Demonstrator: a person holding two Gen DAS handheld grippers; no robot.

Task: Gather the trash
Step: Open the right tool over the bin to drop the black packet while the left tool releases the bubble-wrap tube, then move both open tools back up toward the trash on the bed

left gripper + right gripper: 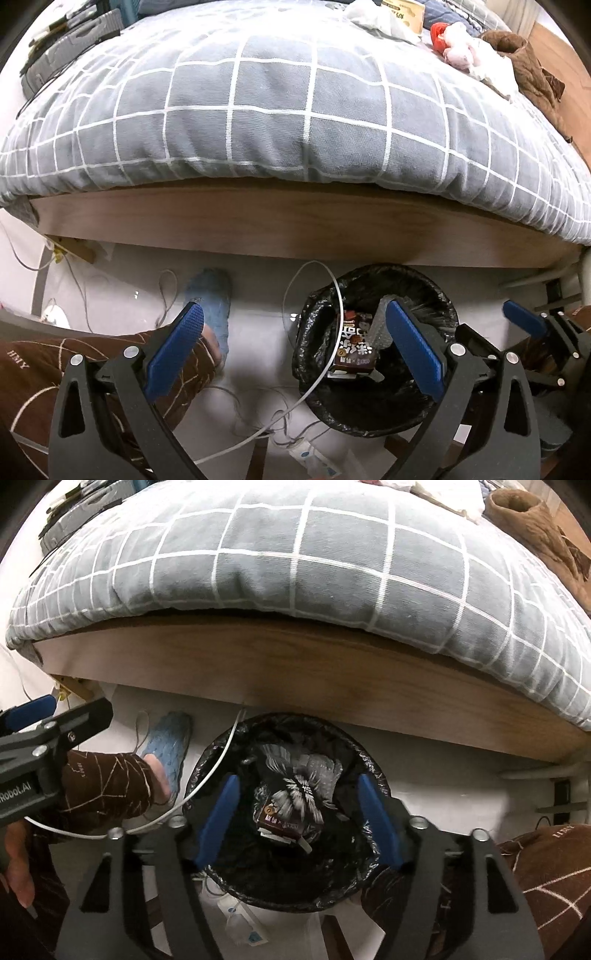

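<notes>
A round bin (317, 332) with a black liner stands on the floor against the bed's side. A brown snack packet (354, 343) lies inside it, with bubble wrap beside it. My right gripper (298, 780) hangs right over the bin (207, 771), open, and the packet (291, 812) shows blurred below and between its fingers, untouched by the pads. My left gripper (293, 306) is wide open and holds nothing, its right finger over the bin's mouth. Crumpled white tissue (384, 16) and a red and pink wrapper (454, 40) lie on the bed at the far right.
A grey checked duvet (273, 96) overhangs the wooden bed frame (295, 229). A blue slipper (210, 299), white cables (314, 387) and a power strip lie on the floor. Brown fabric (524, 62) sits on the bed. A person's brown patterned trouser leg (74, 362) is at lower left.
</notes>
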